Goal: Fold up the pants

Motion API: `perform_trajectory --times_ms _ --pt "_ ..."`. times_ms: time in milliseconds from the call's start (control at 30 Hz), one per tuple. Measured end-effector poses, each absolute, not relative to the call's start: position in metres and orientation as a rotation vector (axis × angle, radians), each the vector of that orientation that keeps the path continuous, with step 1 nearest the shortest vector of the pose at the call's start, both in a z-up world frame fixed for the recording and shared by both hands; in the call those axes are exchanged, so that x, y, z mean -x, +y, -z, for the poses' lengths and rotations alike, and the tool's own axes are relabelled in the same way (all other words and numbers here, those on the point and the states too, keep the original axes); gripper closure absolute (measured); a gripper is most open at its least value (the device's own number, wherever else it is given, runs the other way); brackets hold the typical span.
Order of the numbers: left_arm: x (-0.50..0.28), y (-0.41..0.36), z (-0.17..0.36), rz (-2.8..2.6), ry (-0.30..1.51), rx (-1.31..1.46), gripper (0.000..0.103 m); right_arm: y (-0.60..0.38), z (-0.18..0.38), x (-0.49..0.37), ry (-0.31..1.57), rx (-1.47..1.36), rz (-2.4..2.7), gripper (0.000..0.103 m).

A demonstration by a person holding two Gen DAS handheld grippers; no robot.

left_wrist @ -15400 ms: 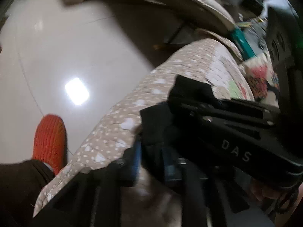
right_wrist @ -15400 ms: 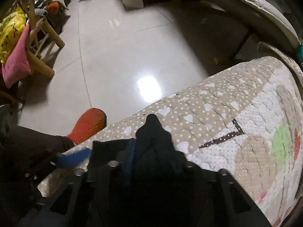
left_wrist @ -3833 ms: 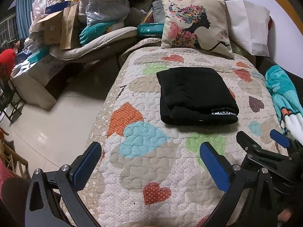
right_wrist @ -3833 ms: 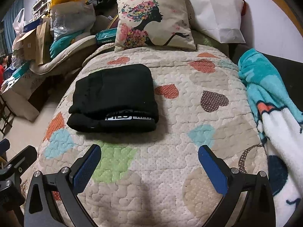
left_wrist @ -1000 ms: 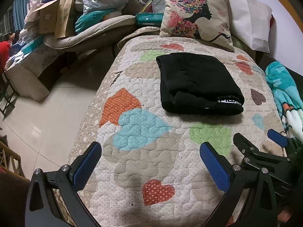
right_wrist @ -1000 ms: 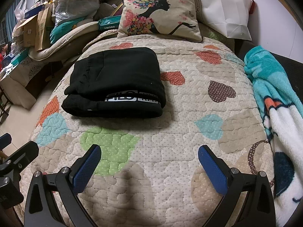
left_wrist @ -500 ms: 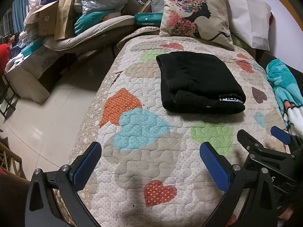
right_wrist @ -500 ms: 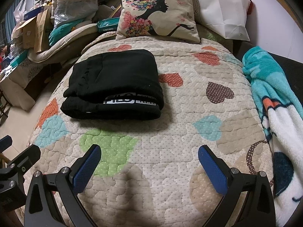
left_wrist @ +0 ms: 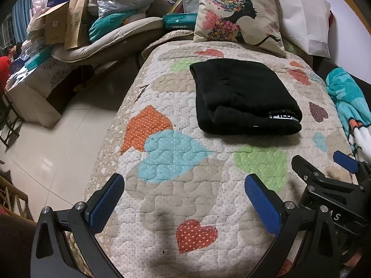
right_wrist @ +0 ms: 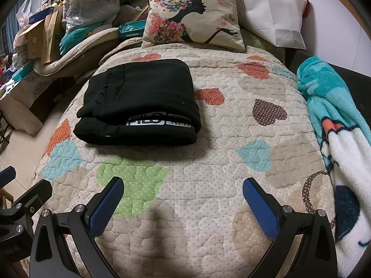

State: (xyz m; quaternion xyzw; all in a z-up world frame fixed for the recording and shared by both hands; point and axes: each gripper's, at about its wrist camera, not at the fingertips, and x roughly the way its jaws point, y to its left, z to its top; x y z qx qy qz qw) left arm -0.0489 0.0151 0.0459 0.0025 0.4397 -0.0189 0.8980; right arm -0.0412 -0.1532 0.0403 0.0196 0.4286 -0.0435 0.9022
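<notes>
We are looking down a cluttered room at a bed covered by a heart-print quilt (left_wrist: 176, 185), with boxes and bags piled to the left.

Left wrist view: the pants (left_wrist: 243, 97) are lying as a compact black stack on the far half of the quilt, just below the printed pillow (left_wrist: 238, 14), white logo band facing us. The left gripper (left_wrist: 184, 199) is hanging over bare quilt, jaws spread wide, holding nothing. The right gripper (left_wrist: 324, 169) is showing at the lower right edge, also well short of the pants. Compared with a second ago, the view is barely shifting; fifteen seconds back both tongs were clamping black cloth at the bed edge, so we are now released and backed off.

Right wrist view: same stack of pants (right_wrist: 141, 99), edges roughly square, the fleece blanket (right_wrist: 334, 139) well apart on the right. The right gripper (right_wrist: 183, 201) is standing wide open and empty; the left gripper (right_wrist: 25, 199) is peeking in at the left.

We are judging the fold finished, with nothing left but to pull away.
</notes>
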Motion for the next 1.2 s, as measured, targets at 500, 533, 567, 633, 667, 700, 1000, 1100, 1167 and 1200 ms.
perform_trajectory --times_ms 500,533,567,633,667,700,1000,1100,1167,1200 --pt "0.048 0.015 -0.041 0.042 0.918 -0.017 0.000 -0.152 -0.040 0.041 0.887 -0.040 0.089 0.000" --pt "0.048 0.015 -0.040 0.043 0.920 -0.017 0.000 -0.152 -0.040 0.041 0.887 -0.039 0.089 0.000" --pt "0.048 0.015 -0.040 0.044 0.921 -0.018 0.000 -0.152 -0.040 0.041 0.887 -0.039 0.089 0.000" --pt "0.047 0.016 -0.039 0.046 0.923 -0.019 0.000 -0.153 -0.040 0.041 0.887 -0.039 0.089 0.000" --pt "0.047 0.016 -0.038 0.047 0.924 -0.020 0.000 -0.153 -0.040 0.041 0.887 -0.039 0.089 0.000" --pt "0.047 0.017 -0.038 0.048 0.925 -0.021 0.000 -0.152 -0.040 0.040 0.886 -0.039 0.089 0.000" --pt "0.047 0.017 -0.036 0.056 0.931 -0.024 0.000 -0.152 -0.039 0.041 0.888 -0.039 0.089 0.000" --pt "0.046 0.017 -0.036 0.059 0.935 -0.025 0.000 -0.152 -0.039 0.041 0.888 -0.038 0.089 0.000" --pt "0.046 0.018 -0.035 0.061 0.938 -0.025 0.000 -0.152 -0.039 0.041 0.889 -0.039 0.089 0.000" --pt "0.046 0.018 -0.035 0.063 0.940 -0.025 0.000 -0.152 -0.039 0.041 0.889 -0.038 0.089 0.000"
